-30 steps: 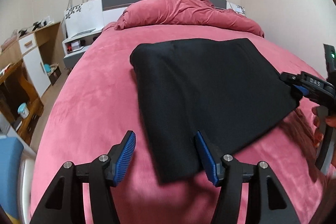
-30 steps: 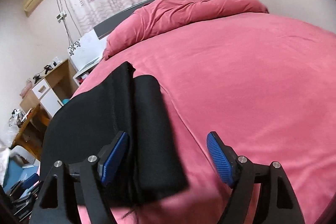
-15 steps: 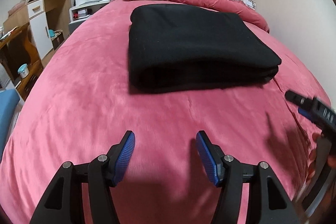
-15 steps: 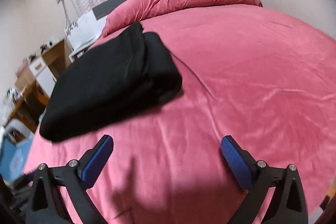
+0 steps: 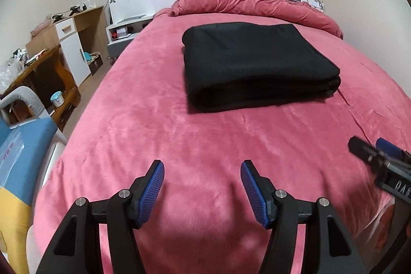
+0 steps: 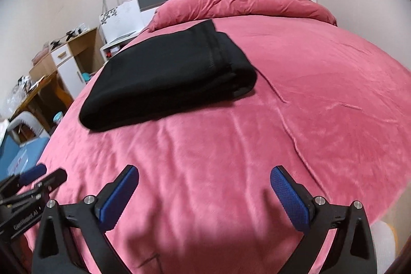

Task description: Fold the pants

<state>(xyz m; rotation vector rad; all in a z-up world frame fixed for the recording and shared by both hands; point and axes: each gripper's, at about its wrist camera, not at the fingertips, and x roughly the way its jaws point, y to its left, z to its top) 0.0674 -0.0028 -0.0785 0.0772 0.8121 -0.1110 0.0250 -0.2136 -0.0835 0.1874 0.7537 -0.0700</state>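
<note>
The black pants (image 5: 257,63) lie folded into a thick rectangular bundle on the middle of the bed (image 5: 179,140), nearer the headboard than the foot. The stacked layers show along the bundle's near edge and at its right corner; the top face looks flat and smooth. A heaped pink duvet (image 5: 251,1) sits just beyond the far edge, close to the bundle; I cannot tell whether they touch.

Both grippers hang over the foot end of the bed, well apart from the pants. The left gripper (image 5: 201,188) has its blue pads (image 5: 151,191) spread fairly wide with only pink sheet showing between them. The right gripper (image 6: 204,194) stands at its widest, its jaws having just been opening, and nothing lies between them either. Each gripper appears at the edge of the other's view, side by side over the sheet.

A broad stretch of bare pink sheet runs from the grippers up to the bundle's near edge, creased by a few long wrinkles (image 6: 290,125) on the right side. More open sheet spreads to the right of the pants. On the left, the mattress edge drops off toward a wooden desk (image 5: 51,66) and a white cabinet (image 5: 74,48) along the wall.
</note>
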